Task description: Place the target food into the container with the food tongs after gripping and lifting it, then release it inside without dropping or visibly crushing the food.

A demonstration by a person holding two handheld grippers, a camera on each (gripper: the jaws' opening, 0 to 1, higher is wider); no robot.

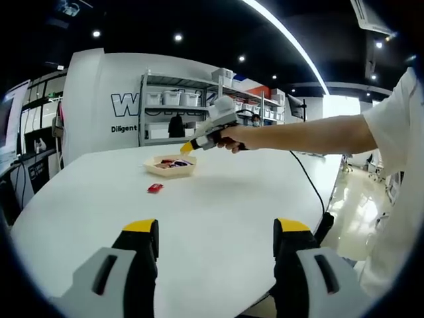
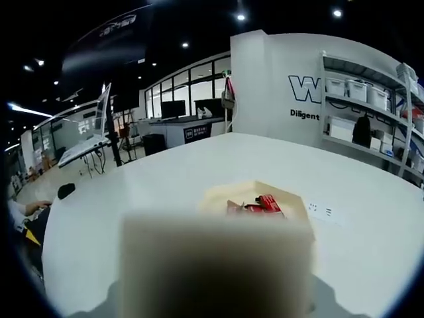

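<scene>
Left gripper (image 1: pixel 215 242) jaws wide apart, empty, over bench (image 1: pixel 218 192). Right gripper (image 1: pixel 191 146) above container (image 1: pixel 170 165); jaw state indiscernible. Red food (image 1: pixel 155 188) beside container. Risk: unseen grip crushing or dropping it.

This is a large open-plan lab or demo hall in a company building. Ahead of the left gripper, past a big white table (image 1: pixel 218 205), stand metal shelves (image 1: pixel 199 106) with white bins (image 1: pixel 172 98) against a white wall (image 1: pixel 112 99) with a printed logo. Beyond the right gripper are monitors (image 2: pixel 173 108), glass partitions (image 2: pixel 192 83), desks and black ceilings with spotlights (image 2: pixel 240 17).
</scene>
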